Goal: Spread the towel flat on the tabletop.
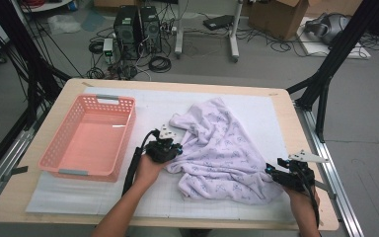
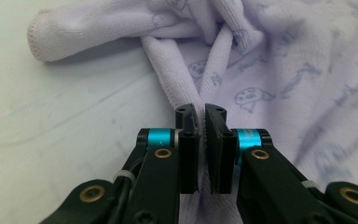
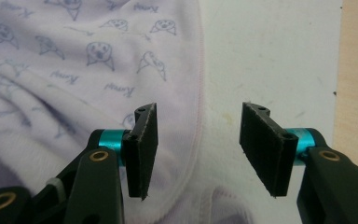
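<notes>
A pale lilac towel [image 1: 222, 148] printed with small animal drawings lies crumpled on the white mat [image 1: 256, 103]. My left gripper [image 1: 171, 149] is at the towel's left edge. In the left gripper view its jaws [image 2: 201, 109] stand pressed together on a rolled fold of the towel [image 2: 284, 70]. My right gripper [image 1: 272, 173] sits at the towel's near right corner. In the right gripper view its jaws [image 3: 198, 114] stand wide apart over the towel's stitched hem [image 3: 74, 70]. Neither pad presses on the cloth.
A pink plastic basket [image 1: 96, 98] stands on the left of the mat with nothing in it. The wooden table edge [image 1: 306, 148] runs close to my right gripper. Computers, cables and boxes lie on the floor beyond the table.
</notes>
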A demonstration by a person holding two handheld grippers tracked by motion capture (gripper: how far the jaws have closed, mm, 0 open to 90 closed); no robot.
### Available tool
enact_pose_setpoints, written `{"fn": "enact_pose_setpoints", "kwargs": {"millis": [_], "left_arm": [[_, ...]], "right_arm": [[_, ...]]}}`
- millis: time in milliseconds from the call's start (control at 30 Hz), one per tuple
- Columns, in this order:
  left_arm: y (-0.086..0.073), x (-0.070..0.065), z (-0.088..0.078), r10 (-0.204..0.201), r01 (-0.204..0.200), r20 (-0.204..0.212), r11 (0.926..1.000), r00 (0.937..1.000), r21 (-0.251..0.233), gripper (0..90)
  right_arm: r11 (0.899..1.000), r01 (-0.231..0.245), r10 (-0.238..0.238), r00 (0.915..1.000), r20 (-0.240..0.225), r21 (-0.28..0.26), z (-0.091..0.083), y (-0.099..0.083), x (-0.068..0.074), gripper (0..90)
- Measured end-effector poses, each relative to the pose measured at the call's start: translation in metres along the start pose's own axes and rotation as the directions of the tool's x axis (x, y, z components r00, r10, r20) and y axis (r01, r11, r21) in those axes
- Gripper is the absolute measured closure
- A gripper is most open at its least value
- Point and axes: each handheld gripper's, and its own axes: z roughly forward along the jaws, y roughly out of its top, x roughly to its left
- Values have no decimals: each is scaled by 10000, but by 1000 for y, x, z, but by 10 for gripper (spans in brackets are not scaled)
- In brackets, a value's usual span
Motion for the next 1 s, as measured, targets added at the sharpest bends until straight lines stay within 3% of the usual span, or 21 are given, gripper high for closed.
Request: {"fn": "enact_pose_setpoints", "kwargs": {"millis": [167, 233, 333, 367, 433, 467, 500, 600, 667, 867, 1000], "left_arm": [[-19, 5, -25, -267, 273, 169, 9990, 9995, -346, 831], [-27, 5, -29, -561, 570, 221, 9975, 9982, -428, 829], [-35, 5, -32, -665, 684, 398, 9965, 9970, -475, 827], [-37, 4, -33, -728, 751, 430, 9957, 9964, -539, 826], [-39, 3, -34, -736, 765, 503, 9953, 9960, -593, 826], [-40, 2, -34, -738, 769, 515, 9952, 9959, -604, 826], [-40, 2, -35, -794, 829, 559, 9946, 9953, -626, 825], [-44, 0, -39, -1099, 1151, 732, 9907, 9912, -720, 824], [-46, -4, -43, -1095, 1155, 790, 9904, 9908, -759, 824], [-49, -13, -47, -949, 1022, 1050, 9926, 9899, -656, 823], [-50, -17, -48, -855, 931, 1028, 9931, 9910, -709, 782]], "right_arm": [[9994, 306, -305, 9995, -42, 164, 25, 21, 8, 467], [9976, 396, -388, 9991, -149, 566, 42, 28, 13, 468], [9879, 589, -608, 9981, 85, 1438, 66, 31, 18, 475], [9892, 446, -460, 9989, 67, 1399, 68, 31, 17, 509], [9896, 324, -299, 9994, -197, 1404, 67, 31, 15, 631], [9886, 357, -308, 9989, -356, 1462, 65, 31, 15, 780], [9867, 412, -313, 9974, -651, 1572, 62, 30, 15, 847], [9785, 816, -729, 9960, -526, 1892, 51, 26, 19, 860], [9744, 1050, -979, 9942, -450, 1990, 40, 19, 21, 860], [9669, 1131, -969, 9920, -805, 2286, 5, -4, 23, 860], [9583, 1394, -1172, 9879, -1017, 2495, -6, -9, 26, 847]]}}
